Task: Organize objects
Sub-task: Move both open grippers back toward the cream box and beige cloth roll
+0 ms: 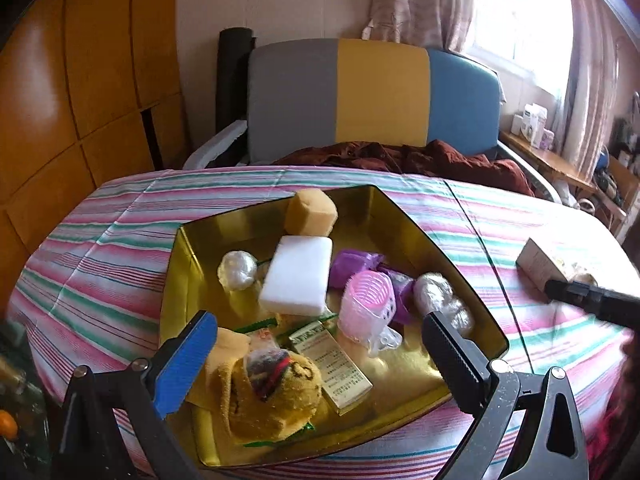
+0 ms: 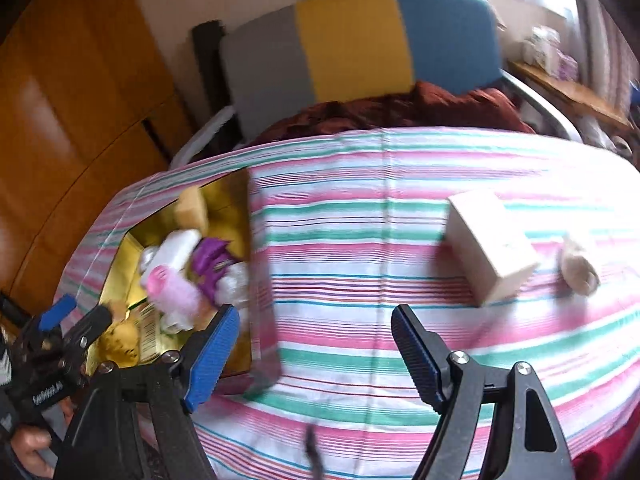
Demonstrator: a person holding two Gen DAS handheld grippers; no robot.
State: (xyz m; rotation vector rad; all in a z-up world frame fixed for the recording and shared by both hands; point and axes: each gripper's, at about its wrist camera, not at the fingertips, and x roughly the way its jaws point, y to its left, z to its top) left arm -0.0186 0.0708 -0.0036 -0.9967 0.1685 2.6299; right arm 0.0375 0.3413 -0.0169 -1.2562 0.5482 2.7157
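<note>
A gold tin box (image 1: 188, 280) sits on the striped tablecloth and holds a white sponge (image 1: 298, 276), a tan sponge (image 1: 310, 212), a pink curler (image 1: 366, 300), purple bags (image 1: 354, 262), a yellow toy (image 1: 272, 396), a small printed carton (image 1: 336, 364) and two clear wrapped balls (image 1: 238, 268). My left gripper (image 1: 320, 360) is open and empty over the box's near end. My right gripper (image 2: 316, 344) is open and empty above bare cloth, right of the box (image 2: 236, 196). A beige carton (image 2: 490, 244) and a small plush (image 2: 578, 266) lie beyond it to the right.
The striped table (image 1: 120, 248) ends at a colour-block chair back (image 1: 376, 92) with dark red cloth (image 1: 440, 160). A wooden wardrobe (image 1: 80, 92) stands left. A shelf with boxes (image 1: 536, 124) is at the window on the right. The right gripper's finger shows in the left view (image 1: 592, 300).
</note>
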